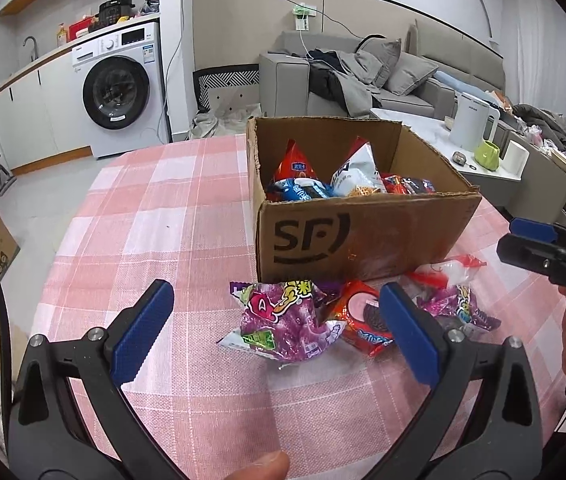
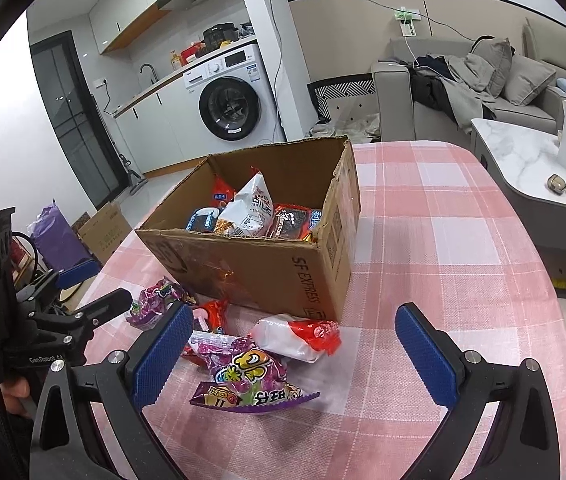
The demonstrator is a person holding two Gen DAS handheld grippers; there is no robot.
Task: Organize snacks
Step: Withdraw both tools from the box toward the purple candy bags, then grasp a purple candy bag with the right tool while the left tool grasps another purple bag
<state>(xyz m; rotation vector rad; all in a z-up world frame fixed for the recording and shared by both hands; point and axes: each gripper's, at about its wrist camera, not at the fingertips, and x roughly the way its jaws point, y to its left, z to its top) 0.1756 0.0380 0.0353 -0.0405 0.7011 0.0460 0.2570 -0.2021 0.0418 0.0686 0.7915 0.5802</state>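
Here, a cardboard box (image 2: 267, 268) sits on a table under a pink checked cloth (image 2: 443, 240), already holding several snack bags. Loose packets lie in a small heap on the cloth just in front of the box's near wall. Both grippers hover over that heap, jaws spread wide, nothing between the pads of either. Left gripper (image 1: 279, 332): a purple candy bag (image 1: 283, 320) lies straight ahead inside its span, long axis roughly across the jaws, with a red cookie packet (image 1: 363, 320) beside it, partly behind the right-hand pad. Right gripper (image 2: 295, 354): a second purple candy bag (image 2: 251, 380) lies toward its left-hand pad, long axis slanting toward the box; a red-and-white packet (image 2: 299, 336) lies just beyond it, nearer the box wall. My read: each hand is nearest the purple bag in front of it, so either could close first; the left looks better centred. Packets are thin crinkled film, glossy, puffy and irregular, likely to slip or crumple under the ribbed blue pads (image 2: 163, 356). Box is plain corrugated board, top flaps gone, rim ragged.
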